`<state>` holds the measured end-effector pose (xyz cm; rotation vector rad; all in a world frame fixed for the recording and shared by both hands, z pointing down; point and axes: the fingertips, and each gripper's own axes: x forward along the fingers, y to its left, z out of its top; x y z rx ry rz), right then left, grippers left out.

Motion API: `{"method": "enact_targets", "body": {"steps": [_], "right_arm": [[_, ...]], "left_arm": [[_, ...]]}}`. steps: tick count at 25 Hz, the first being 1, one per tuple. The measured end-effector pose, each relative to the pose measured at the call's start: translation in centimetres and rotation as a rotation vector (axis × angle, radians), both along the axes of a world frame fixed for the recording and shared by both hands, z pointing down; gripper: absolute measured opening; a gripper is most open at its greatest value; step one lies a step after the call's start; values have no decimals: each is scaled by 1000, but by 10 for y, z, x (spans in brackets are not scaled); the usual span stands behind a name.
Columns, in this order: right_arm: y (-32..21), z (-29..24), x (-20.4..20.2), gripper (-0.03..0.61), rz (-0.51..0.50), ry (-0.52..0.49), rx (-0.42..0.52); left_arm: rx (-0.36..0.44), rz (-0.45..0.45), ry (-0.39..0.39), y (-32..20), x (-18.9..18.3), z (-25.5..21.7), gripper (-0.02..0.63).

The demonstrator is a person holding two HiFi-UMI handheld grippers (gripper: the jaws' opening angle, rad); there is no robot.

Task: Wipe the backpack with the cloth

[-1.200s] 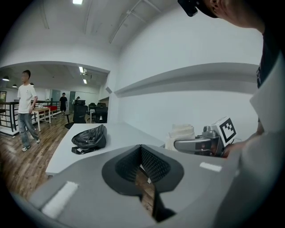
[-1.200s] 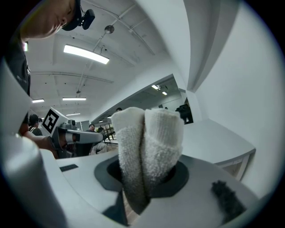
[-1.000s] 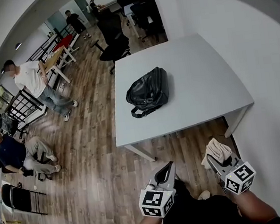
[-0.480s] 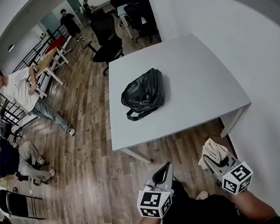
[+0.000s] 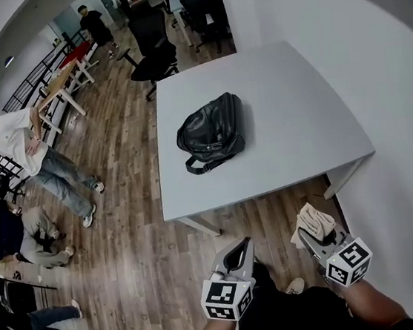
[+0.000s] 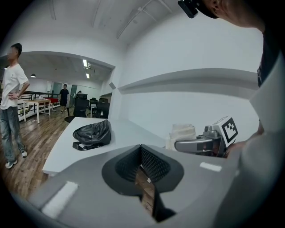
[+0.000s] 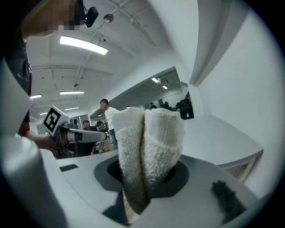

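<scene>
Approaching the worktop (image 5: pixel 290 113) seems the step in hand: one black backpack (image 5: pixel 212 131) lies on it, upper centre of the head view, well apart from the two grippers. The right gripper (image 5: pixel 314 235), lower right, has its fingers clamped on the one folded cloth (image 5: pixel 316 220); the left gripper (image 5: pixel 240 253) fingers sit together, empty. Next the cloth must be brought to the backpack

A grey worktop (image 5: pixel 289 105) stands on wooden floor (image 5: pixel 136 229). A black office chair (image 5: pixel 153 49) sits beyond it. One person (image 5: pixel 17 143) stands at left.
</scene>
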<state>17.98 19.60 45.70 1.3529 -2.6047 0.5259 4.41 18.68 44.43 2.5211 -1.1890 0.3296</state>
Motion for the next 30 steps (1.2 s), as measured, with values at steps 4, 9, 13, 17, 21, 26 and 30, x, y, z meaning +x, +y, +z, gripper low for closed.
{"method": "enact_targets", "body": {"steps": [4,9,13,17,21,26,30], "right_arm": [[-18,2,-6,100,0,13,-6],[-40,6,-15,100,-3,26,-26],[-59,12,-22,100,-9,34,-37],[-81,23,-29,100,-12,35,-55],[-106,30,-40,100,-22,32,-70],[-138,36,-53,100,-35,36,-83],[-165,39,-61,100,-28,34,-82]], "left_arm": [[-11,-4,2,-17,-9,7,6],[-9,-7,-17,-37,-20,11,6],[-24,-15,-19,-55,-29,19,6],[-50,-29,-23,-73,-40,32,6],[-66,-34,-34,-93,-51,42,6],[-84,-40,-38,-120,-60,48,6],[-81,-38,-50,-146,-69,52,6]]}}
